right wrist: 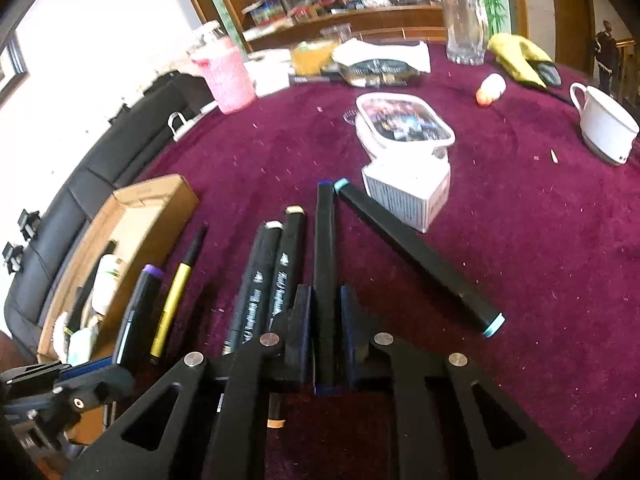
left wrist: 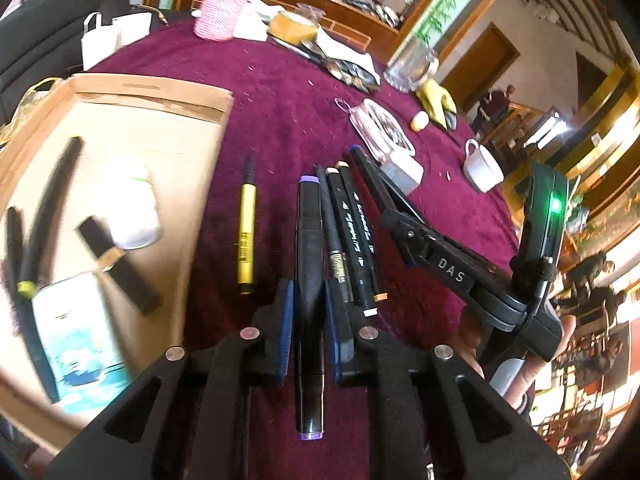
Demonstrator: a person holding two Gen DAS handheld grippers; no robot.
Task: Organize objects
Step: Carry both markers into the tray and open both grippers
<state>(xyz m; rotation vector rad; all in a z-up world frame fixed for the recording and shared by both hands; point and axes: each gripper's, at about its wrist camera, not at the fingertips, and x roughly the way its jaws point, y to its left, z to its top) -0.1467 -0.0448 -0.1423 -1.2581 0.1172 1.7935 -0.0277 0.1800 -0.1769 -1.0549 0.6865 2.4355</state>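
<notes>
My left gripper (left wrist: 309, 292) is shut on a black marker with purple ends (left wrist: 309, 264), lying lengthwise between its blue pads. My right gripper (right wrist: 325, 300) is shut on a black marker with blue ends (right wrist: 325, 264); it also shows in the left wrist view (left wrist: 394, 200). Two black lettered markers (right wrist: 268, 280) lie between the grippers on the maroon cloth. A teal-ended marker (right wrist: 416, 256) lies to the right. A yellow pen (left wrist: 246, 232) lies left of the purple marker. A cardboard box (left wrist: 120, 92) at the left holds markers, a white bottle and a packet.
A small white striped box (right wrist: 408, 196) and a clear lidded container (right wrist: 404, 124) sit just beyond the markers. A white cup (right wrist: 604, 124), a yellow glove (right wrist: 516, 56), a glass (right wrist: 464, 28) and a pink knitted jar (right wrist: 224, 76) stand farther back. A black sofa (right wrist: 80, 196) is at the left.
</notes>
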